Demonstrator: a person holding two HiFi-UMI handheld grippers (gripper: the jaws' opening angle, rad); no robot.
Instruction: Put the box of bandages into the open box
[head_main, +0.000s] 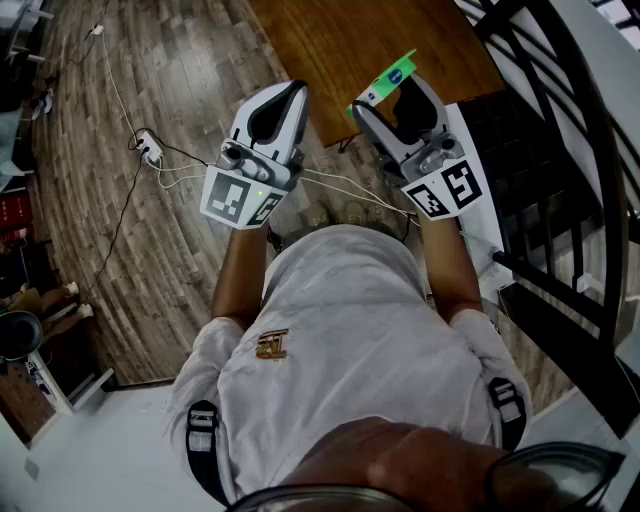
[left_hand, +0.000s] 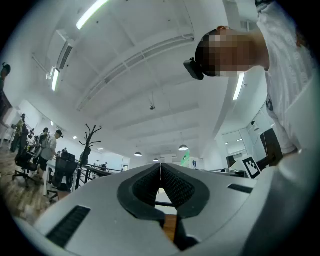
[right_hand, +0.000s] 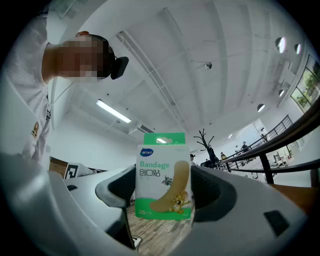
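Wood-plank floor (head_main: 120, 270) with a white power strip (head_main: 150, 150) at left, a brown table (head_main: 340, 40) far ahead, black railing (head_main: 560, 130) at right; white ceiling (left_hand: 150, 75), strip lights (left_hand: 91, 13).

The box of bandages (right_hand: 164, 176) is white with green bands at top and bottom, green lettering, a blue oval logo and a tan plaster picture. The left gripper (left_hand: 160, 169) and right gripper (head_main: 398, 100) are pale grey with black ribbed pads (left_hand: 177, 187) and black-and-white square markers (head_main: 240, 200). The floor (head_main: 190, 90) shows grey-brown planks; the table (head_main: 350, 40) is reddish brown.
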